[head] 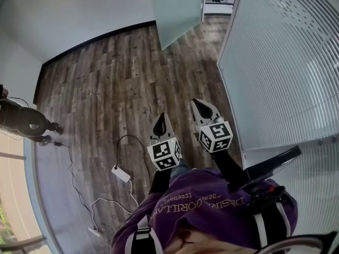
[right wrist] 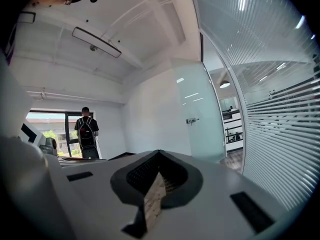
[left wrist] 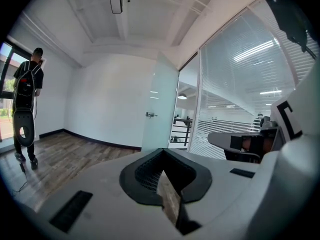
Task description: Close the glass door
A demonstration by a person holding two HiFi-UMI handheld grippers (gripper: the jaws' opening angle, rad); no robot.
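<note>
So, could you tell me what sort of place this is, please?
Probably an office room: a frosted glass door standing open, a striped glass partition, and a wood-plank floor.

Glass door [head: 177, 9] ahead, left of partition [head: 286, 62]

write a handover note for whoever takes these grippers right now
Left gripper: jaws together, empty.
Right gripper: jaws together, empty.
Both point toward the glass door and are well short of it.
Door: stands open, swung into the room next to the striped glass wall. Nothing touches its handle.
Done: nothing on the door yet.
Left: walk up and push the door shut. Probably steer clear of the power adapter on the floor.
</note>
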